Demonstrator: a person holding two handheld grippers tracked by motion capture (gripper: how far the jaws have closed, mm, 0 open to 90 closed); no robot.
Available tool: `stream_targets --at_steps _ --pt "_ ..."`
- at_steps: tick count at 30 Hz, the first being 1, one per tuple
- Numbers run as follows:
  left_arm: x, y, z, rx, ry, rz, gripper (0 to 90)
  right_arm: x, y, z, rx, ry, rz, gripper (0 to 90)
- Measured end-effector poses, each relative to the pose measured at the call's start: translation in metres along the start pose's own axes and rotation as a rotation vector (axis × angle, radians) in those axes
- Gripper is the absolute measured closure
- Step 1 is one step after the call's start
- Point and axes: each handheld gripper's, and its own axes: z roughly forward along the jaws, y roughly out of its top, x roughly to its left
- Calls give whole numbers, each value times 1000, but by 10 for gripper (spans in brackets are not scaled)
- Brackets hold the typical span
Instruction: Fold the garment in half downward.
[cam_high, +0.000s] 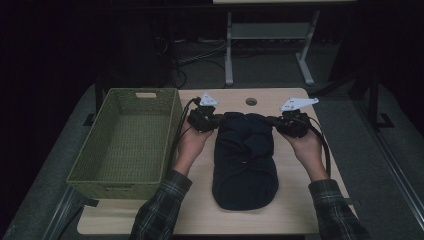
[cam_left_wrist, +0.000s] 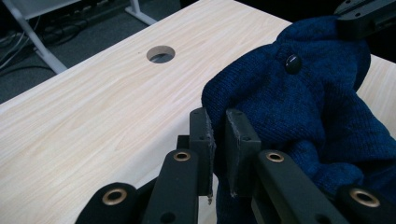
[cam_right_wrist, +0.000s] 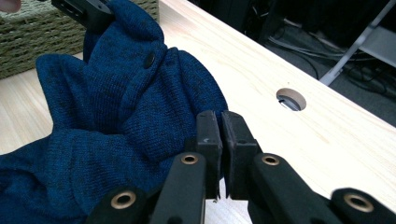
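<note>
Two claws have the far edge of a dark blue knitted garment (cam_high: 244, 160) pinched, one at each corner: the left claw (cam_high: 216, 120) is clamped on the left corner and the right claw (cam_high: 273, 120) on the right corner. In the left gripper view a fold of the knit sits squeezed between the near-closed pads (cam_left_wrist: 202, 135), and in the right gripper view the pads (cam_right_wrist: 208, 135) are pressed almost together on a thin edge of cloth.

By the look of things the work is folding the garment and stowing it. It already lies as a narrow, rounded bundle stretching from the claws back toward the person, so some folding seems done. What seems left is bringing the held edge over for a further fold, then moving the bundle into the woven green basket (cam_high: 125, 142), which stands just beyond the left claw's outer side and holds nothing yet.

The garment is a thick, soft, ribbed knit, bunched and lifted a little where the claws hold it. A small dark button (cam_left_wrist: 293, 63) shows between the two grips. Past the claws, farther along the pale wooden counter (cam_high: 300, 200), is a round cable hole (cam_high: 251, 101).
</note>
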Motion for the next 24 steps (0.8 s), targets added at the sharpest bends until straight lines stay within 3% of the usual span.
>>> stream_targets --at_steps 4,9,15,21,22,24 --pt "-3 3 -2 -16 22 32 823 5 -3 -6 -17 2 2 864" --pt "0 15 -8 -50 32 24 823 2 7 -10 -38 -25 -7 865" --pt "-7 11 -23 -74 -13 29 819 10 7 -25 -64 -1 -16 864" --pt "-27 -4 -38 -64 -51 67 817 29 -11 -38 -62 31 -19 862" --pt "-31 -10 -42 -72 -65 58 816 33 -15 -40 -66 34 -20 862" --pt "-32 -12 -44 -58 -73 70 815 38 -22 -41 -66 53 -15 861"
